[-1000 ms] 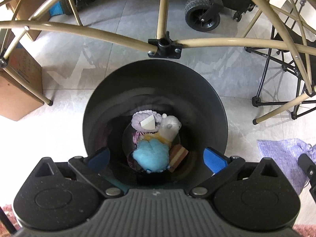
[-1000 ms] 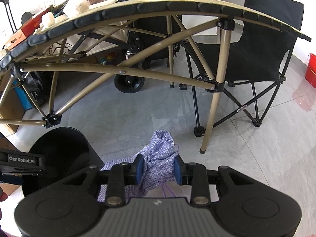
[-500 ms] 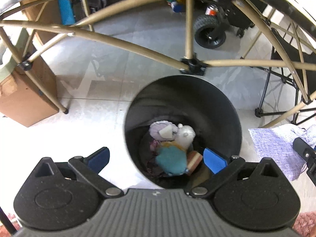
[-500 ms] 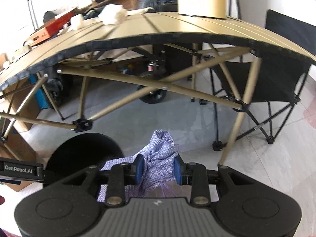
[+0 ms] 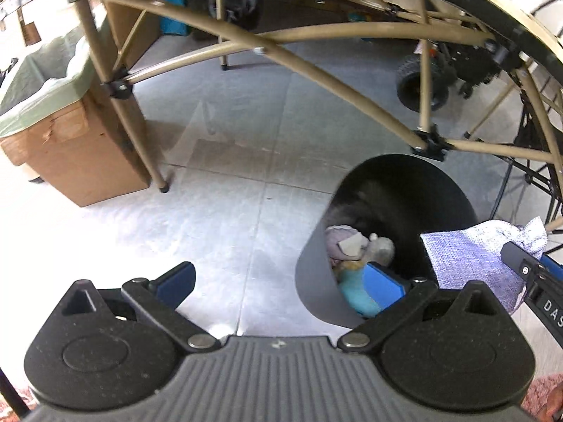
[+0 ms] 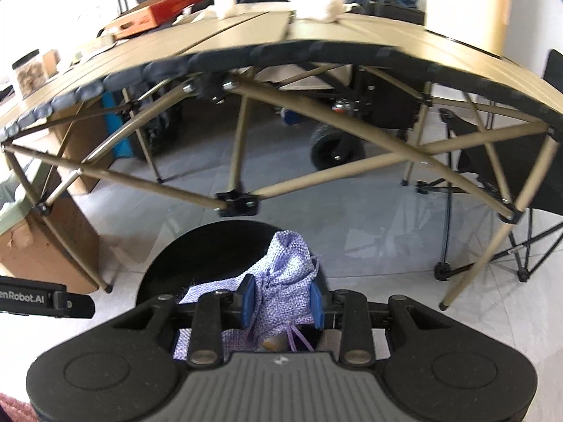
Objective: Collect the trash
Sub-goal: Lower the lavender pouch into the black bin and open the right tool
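Trash here is a purple cloth (image 6: 281, 281), bunched between the closed fingers (image 6: 249, 300) of the right gripper (image 6: 281, 304) and held just above the bin (image 6: 197, 249). Remaining parts, largest to smallest:

Floor (image 5: 228, 176): pale grey tiles, glossy, with a bright glare patch near the left gripper.

Desk (image 6: 316, 35): a tan folding top with a dark padded edge, carried on crossed tan struts (image 5: 316, 74); an orange box (image 6: 158, 14) and some white crumpled items lie on it.

Folding chair (image 6: 520, 161): black fabric on a black frame, under the right end of the desk.

Cardboard box (image 5: 70, 147): brown, lined with a greenish bag, standing on the floor beside a desk leg.

Bin (image 5: 397, 211): a black round container on the floor under the desk edge. Inside lie soft items: a pale purple one (image 5: 337, 242), a whitish one (image 5: 381, 246) and a light blue one (image 5: 355, 292).

Left gripper (image 5: 278, 281): its blue-padded fingers (image 5: 176, 277) stand wide open with nothing between them; the right-hand finger overlaps the bin's mouth in this view, the other sits over bare floor.

Cloth in the left wrist view (image 5: 471, 256): it hangs at the bin's right rim.
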